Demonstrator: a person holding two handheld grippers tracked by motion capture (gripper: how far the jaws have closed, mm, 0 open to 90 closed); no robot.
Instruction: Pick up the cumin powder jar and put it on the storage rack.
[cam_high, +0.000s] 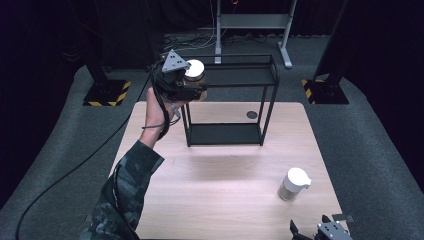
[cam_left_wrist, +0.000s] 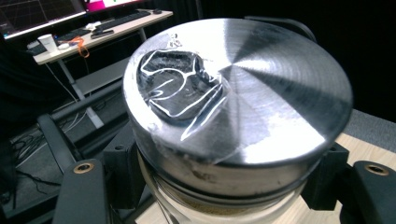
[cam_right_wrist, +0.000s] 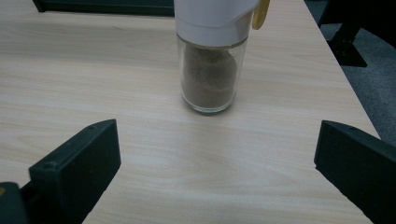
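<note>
L hand-held gripper (cam_high: 192, 86) is clamped on the metal-lid jar (cam_high: 194, 73), held up in the air at the top-left corner of the black rack (cam_high: 270, 95), about level w/ its top shelf. R hand-held gripper (cam_high: 320, 231) sits at the near-right edge of the worktop (cam_high: 220, 175), jaws spread wide, nothing in them; the white-cap jar (cam_high: 294, 183) stands just ahead of it, not touched.

Risks, my read:
- Jar is gripped below the lid, on the glass. Smooth wall, so any tilt or jerk and it could slide out and drop onto the rack or worktop.
- Jar is close to the rack's top rail. Going in too low would clip the rail and knock the jar askew in the jaws.
- Set down near the shelf edge, it could tip off on release.
- R side: white-cap jar is tall and narrow, so a skewed approach would push it over before the jaws close.

View diffs:
- High view gives jar vs rack position; L gripper view doesn't show the shelf surface.
- L gripper view shows crumpled clear tape (cam_left_wrist: 180, 88) on the lid (cam_left_wrist: 261, 84) and grainy fill under the rim.
- R gripper view shows brown powder (cam_right_wrist: 208, 77) in the white-cap jar and a yellow tab (cam_right_wrist: 261, 14) on its cap.
</note>
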